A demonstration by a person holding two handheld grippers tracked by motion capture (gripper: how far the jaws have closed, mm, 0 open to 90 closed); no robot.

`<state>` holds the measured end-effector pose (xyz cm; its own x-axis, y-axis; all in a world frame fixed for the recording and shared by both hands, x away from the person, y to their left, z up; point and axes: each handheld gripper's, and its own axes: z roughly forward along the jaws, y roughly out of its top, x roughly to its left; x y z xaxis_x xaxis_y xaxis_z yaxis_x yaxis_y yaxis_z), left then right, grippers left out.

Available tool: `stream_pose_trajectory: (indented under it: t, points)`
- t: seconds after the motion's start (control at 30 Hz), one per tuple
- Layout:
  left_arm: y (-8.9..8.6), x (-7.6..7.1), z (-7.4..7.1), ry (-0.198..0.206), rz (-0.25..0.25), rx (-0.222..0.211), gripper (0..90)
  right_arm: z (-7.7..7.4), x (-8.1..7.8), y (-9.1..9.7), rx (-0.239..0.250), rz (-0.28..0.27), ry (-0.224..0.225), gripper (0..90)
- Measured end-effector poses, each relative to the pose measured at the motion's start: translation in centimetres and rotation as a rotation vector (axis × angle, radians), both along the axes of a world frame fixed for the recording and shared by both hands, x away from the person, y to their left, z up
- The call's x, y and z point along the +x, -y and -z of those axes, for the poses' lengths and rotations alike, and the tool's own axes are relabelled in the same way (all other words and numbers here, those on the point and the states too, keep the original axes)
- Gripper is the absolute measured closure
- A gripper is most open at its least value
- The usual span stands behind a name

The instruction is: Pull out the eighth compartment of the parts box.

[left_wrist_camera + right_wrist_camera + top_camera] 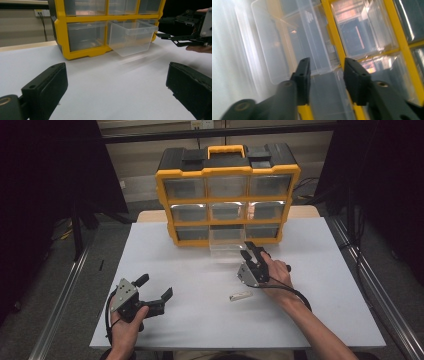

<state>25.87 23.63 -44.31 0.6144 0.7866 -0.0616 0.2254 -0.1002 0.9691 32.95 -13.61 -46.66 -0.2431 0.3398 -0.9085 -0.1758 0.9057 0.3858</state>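
Yellow-and-black drawer cabinet (227, 195) standing at far edge of white bench (200, 320), three rows of three clear drawers. Bottom-middle clear drawer (131, 36) found pulled well out of its slot, front end overhanging the bench, rear still within the frame; appears empty, though glare prevents certainty. All other drawers seated flush. Right claw (251, 251) positioned at the front right corner of the open drawer, jaws parted a moderate gap; from the right gripper view, drawer wall seen just ahead of and between the jaw tips, contact not confirmed and nothing firmly clamped. Motion blur in that view noted. Left claw (156, 286) held low over the near left part of the bench, well apart from the cabinet, jaws spread wide and holding nothing. Small pale flat piece (240, 295) lying loose on the bench near the right forearm, between the person and the cabinet; identity too small to determine. Assessment: drawer opening judged largely accomplished. Outstanding, as far as can be judged: loading of the pale piece into the drawer, or full removal or closing of the drawer; which of these applies not determinable from present evidence.
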Motion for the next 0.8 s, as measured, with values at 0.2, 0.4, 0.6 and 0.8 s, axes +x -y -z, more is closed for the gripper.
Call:
stream_pose_trajectory:
  t: [0.2, 0.4, 0.6, 0.8]
  points:
    - [0.2, 0.0, 0.0, -0.002, -0.001, -0.006, 3.9, -0.9, 0.0, 1.2, 0.226, 0.006, -0.114, 40.9]
    - [0.2, 0.0, 0.1, -0.010, 0.007, 0.001, 3.9, -1.3, 0.2, 2.0, 0.413, -0.001, -0.226, 27.6]
    - [0.2, 0.0, 0.0, -0.007, 0.003, -0.006, 3.9, -1.4, 0.4, 3.0, 0.649, 0.001, -0.409, 12.1]
    - [0.2, 0.0, 0.1, -0.014, 0.007, -0.001, 3.9, -1.7, 0.6, 4.5, 0.811, 0.018, -0.545, 10.3]
